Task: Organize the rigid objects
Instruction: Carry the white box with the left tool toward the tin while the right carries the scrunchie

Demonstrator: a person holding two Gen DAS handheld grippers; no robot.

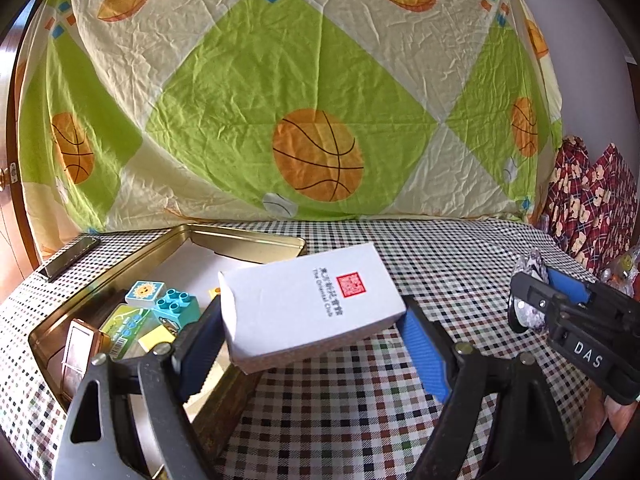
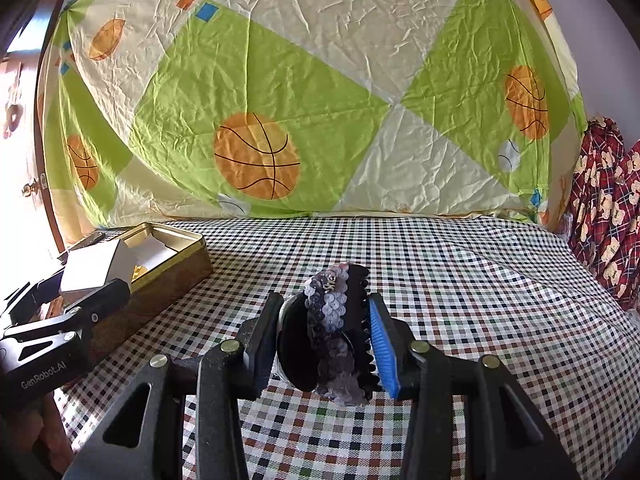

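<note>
Carrying two things at once — our left hand-held gripper (image 1: pixel 308 340) clamps the white box (image 1: pixel 308 308) just right of the gold tin (image 1: pixel 248 240), our right hand-held gripper (image 2: pixel 320 344) grips a sequined hair clip (image 2: pixel 336 336). Next — we judge — box over tin, then release.

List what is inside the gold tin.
In the gold tin: a sun block, a blue stud brick, a yellow block and a green card. The white box in the left claw hides its near corner.
</note>
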